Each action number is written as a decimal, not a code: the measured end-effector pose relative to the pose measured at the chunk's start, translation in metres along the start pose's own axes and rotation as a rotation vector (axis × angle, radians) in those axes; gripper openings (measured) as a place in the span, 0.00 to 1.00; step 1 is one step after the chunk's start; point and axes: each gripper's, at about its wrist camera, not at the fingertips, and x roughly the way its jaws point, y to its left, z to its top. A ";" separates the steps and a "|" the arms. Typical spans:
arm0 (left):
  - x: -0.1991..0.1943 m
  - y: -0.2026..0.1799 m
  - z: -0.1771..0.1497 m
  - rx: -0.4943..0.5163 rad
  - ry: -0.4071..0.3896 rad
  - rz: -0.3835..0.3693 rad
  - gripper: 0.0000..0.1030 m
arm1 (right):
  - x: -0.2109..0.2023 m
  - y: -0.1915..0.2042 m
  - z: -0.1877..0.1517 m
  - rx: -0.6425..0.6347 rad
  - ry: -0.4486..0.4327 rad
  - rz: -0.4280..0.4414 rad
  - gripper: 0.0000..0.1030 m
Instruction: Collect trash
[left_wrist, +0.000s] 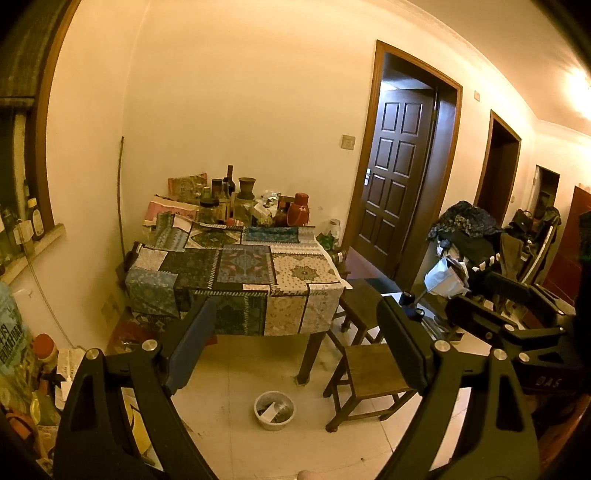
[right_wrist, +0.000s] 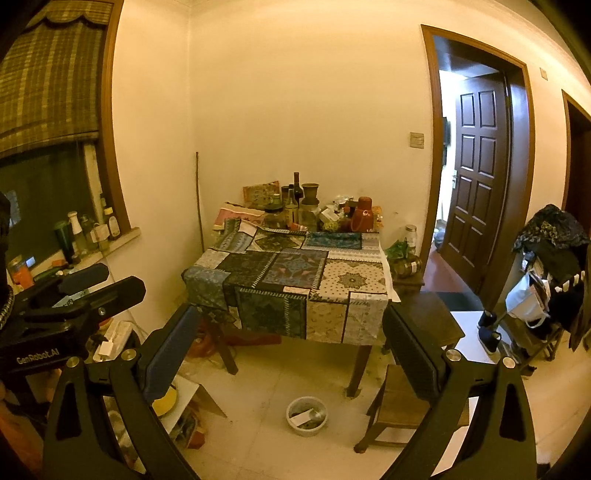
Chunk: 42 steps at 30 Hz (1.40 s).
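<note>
Left gripper (left_wrist: 295, 343), black two-finger claw with dark blue pads, is standing with jaws wide apart and nothing between them, hanging in the air short of the table and pointing toward it. Right gripper (right_wrist: 291, 350), same build, is likewise standing with jaws spread wide and gripping nothing; it is showing at the right edge of the left wrist view, beside the left one. Landmark: square wooden table (right_wrist: 360, 365) draped in a patchwork cloth of blue, black and cream patterned panels (right_wrist: 291, 280). On the floor just in front of the table, near its front right leg, a small round pale plastic trash bowl (right_wrist: 306, 416) is sitting, holding dark scraps and a white paper slip; neither gripper is touching it. Right of the table, two dark wooden stools (left_wrist: 369, 373) are standing, one nearer the camera than the other. At the table's far edge against the wall, a cluster of glass bottles and jars (right_wrist: 295, 206) and a red thermos jug (right_wrist: 362, 214) is crowding together. Right of the table, a dark brown panelled door (right_wrist: 476, 162) is standing open.
</note>
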 end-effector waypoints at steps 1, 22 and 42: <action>0.000 -0.001 -0.001 0.002 0.001 0.000 0.87 | 0.000 0.000 0.000 0.000 0.000 0.000 0.96; 0.006 -0.009 0.000 0.014 0.003 -0.003 0.91 | 0.001 -0.003 0.002 0.006 0.003 0.003 0.96; 0.037 -0.005 0.012 0.030 0.031 0.001 0.91 | 0.022 -0.009 0.011 0.030 0.028 0.012 0.96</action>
